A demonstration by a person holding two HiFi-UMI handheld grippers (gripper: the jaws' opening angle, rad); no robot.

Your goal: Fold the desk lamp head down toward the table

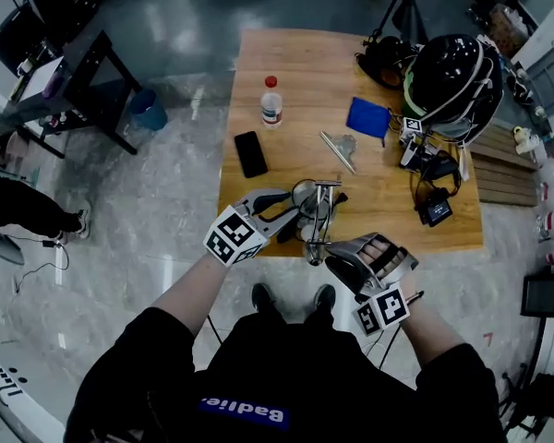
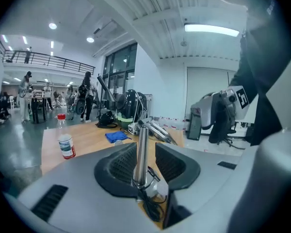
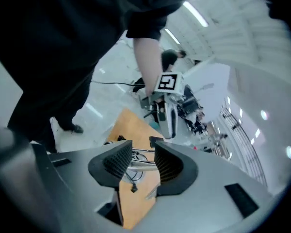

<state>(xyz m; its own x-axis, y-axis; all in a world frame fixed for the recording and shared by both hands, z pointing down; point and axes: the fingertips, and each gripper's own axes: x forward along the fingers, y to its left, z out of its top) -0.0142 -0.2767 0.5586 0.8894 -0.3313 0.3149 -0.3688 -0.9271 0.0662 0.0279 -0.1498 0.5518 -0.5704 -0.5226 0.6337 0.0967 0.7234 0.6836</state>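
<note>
Left gripper (image 1: 289, 213): jaws apart, straddling the desk lamp (image 1: 316, 212) post (image 2: 142, 147), not clamped. Lamp sits at the table (image 1: 305, 72) near edge, between both tools. Looks like thin metal — light, rigid, slick, tippy. Brace the post low, push near the head. Right gripper (image 1: 338, 260) gapes too, lamp arm (image 3: 139, 165) just beyond its jaws.

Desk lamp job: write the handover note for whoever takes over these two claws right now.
Left claw: open, jaws either side of the upright pole of the silver metal desk lamp, not clamped on it.
Right claw: open, holding nothing; the lamp's thin arm rods show across its gap.
The lamp stands at the near edge of the light wooden table.
Done: both claws are at the lamp.
Left: take hold and fold the head down toward the table; the fold does not look begun.
</note>
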